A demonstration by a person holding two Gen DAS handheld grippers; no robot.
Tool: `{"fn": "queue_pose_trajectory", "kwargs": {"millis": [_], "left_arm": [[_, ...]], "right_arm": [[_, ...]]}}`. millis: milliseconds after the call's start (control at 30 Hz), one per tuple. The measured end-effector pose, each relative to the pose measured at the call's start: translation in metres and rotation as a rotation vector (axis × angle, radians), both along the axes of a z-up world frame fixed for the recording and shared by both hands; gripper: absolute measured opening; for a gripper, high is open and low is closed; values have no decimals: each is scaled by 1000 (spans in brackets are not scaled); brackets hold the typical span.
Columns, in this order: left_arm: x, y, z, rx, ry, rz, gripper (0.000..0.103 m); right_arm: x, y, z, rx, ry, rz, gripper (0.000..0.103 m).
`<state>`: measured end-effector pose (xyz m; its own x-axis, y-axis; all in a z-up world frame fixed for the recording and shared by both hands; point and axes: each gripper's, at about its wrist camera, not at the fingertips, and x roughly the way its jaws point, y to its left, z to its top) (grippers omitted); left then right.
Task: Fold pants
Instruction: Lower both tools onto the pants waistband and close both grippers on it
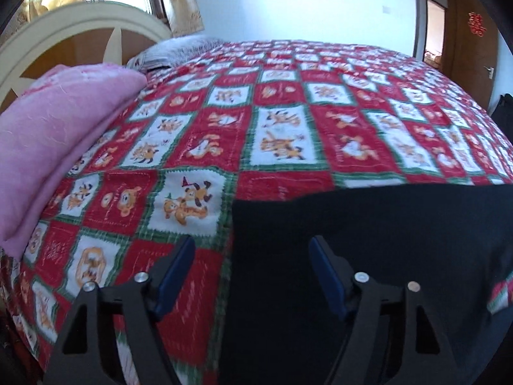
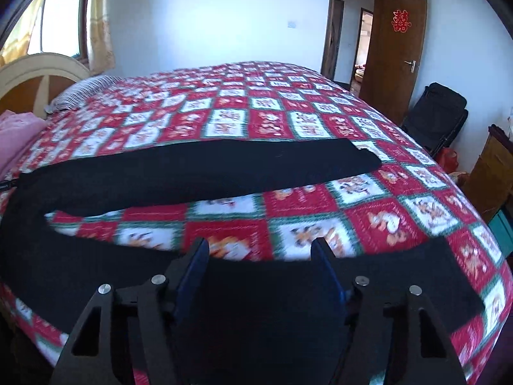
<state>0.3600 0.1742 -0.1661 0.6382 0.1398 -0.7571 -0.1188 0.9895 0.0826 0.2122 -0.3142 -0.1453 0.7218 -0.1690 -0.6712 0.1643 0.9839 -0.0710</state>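
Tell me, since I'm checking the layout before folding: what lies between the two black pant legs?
Only bare checkered bedspread shows between the far leg and the near leg, in the right wrist view.

Left gripper [image 1: 251, 253] and right gripper [image 2: 259, 255] tilt downward (fingers parted).

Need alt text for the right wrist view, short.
Black pants lie spread on a red, white and green checked quilt, legs apart in a V. The right gripper hovers open over the near leg. An open wooden door stands behind.
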Motion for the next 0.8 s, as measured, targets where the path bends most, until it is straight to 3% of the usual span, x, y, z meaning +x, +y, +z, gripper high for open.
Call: {"fn": "queue_pose_trajectory", "kwargs": {"millis": [167, 300, 400, 500, 533, 567, 667, 800], "left_arm": [[23, 11, -13, -48, 35, -15, 75], [31, 14, -22, -104, 62, -38, 75], [32, 16, -21, -128, 73, -56, 74], [35, 15, -17, -148, 75, -103, 60], [35, 13, -16, -152, 72, -122, 48], [36, 9, -15, -149, 74, -134, 45], [39, 2, -15, -107, 71, -141, 44], [43, 5, -17, -111, 69, -139, 48]], "right_arm": [[30, -21, -7, 8, 37, -21, 66], [53, -44, -10, 24, 68, -47, 58], [70, -70, -6, 35, 78, -90, 57], [85, -100, 0, 73, 73, -147, 57], [92, -114, 1, 94, 72, -170, 57], [98, -126, 2, 108, 71, -191, 57], [119, -153, 2, 125, 76, -223, 57], [145, -173, -3, 95, 88, -227, 57]]}}
